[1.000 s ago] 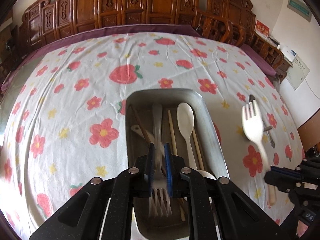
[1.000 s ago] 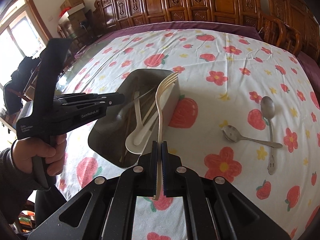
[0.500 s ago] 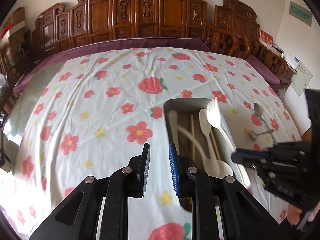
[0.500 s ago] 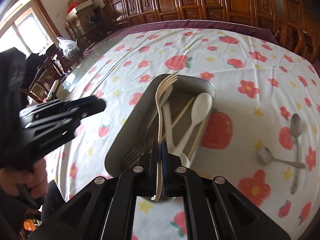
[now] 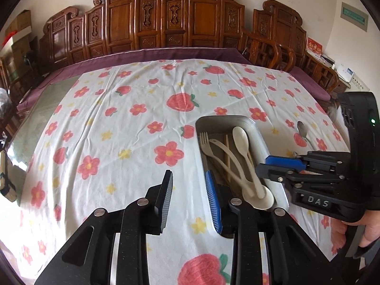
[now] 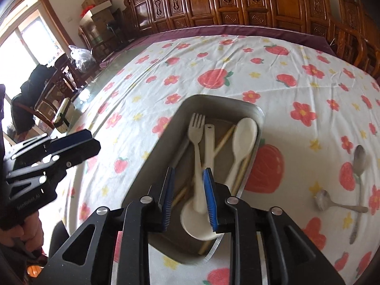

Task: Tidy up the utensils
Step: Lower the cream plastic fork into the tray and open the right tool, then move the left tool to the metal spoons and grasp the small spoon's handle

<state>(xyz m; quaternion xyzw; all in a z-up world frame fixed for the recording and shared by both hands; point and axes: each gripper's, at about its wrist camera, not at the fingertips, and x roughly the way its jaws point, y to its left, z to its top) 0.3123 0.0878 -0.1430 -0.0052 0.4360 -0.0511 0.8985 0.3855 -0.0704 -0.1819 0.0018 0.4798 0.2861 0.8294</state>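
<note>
A grey metal tray [image 6: 220, 99] on the flowered tablecloth holds a white plastic fork [image 6: 197, 140], a white spoon [image 6: 244, 135], a white ladle [image 6: 209, 137] and wooden chopsticks [image 6: 224, 139]. My right gripper [image 6: 188, 174] hovers over the tray's near end with its jaws opening. The fork's blurred handle lies loose between them, close to the right pad. My left gripper [image 5: 188, 178] hangs over bare cloth left of the tray [image 5: 225, 118], jaws opening, nothing between them. The fork [image 5: 204, 142] lies along the tray's left side.
Two metal spoons [image 6: 361, 161] [image 6: 332, 204] lie on the cloth right of the tray. Carved wooden chairs line the table's far edge. A hand [image 5: 370, 230] holds the right gripper [image 5: 280, 166] at the right. Cloth to the left is bare.
The left gripper let go of a metal fork in the tray, moved left off the tray and opened. The right gripper carried the white fork over the tray and released it.
</note>
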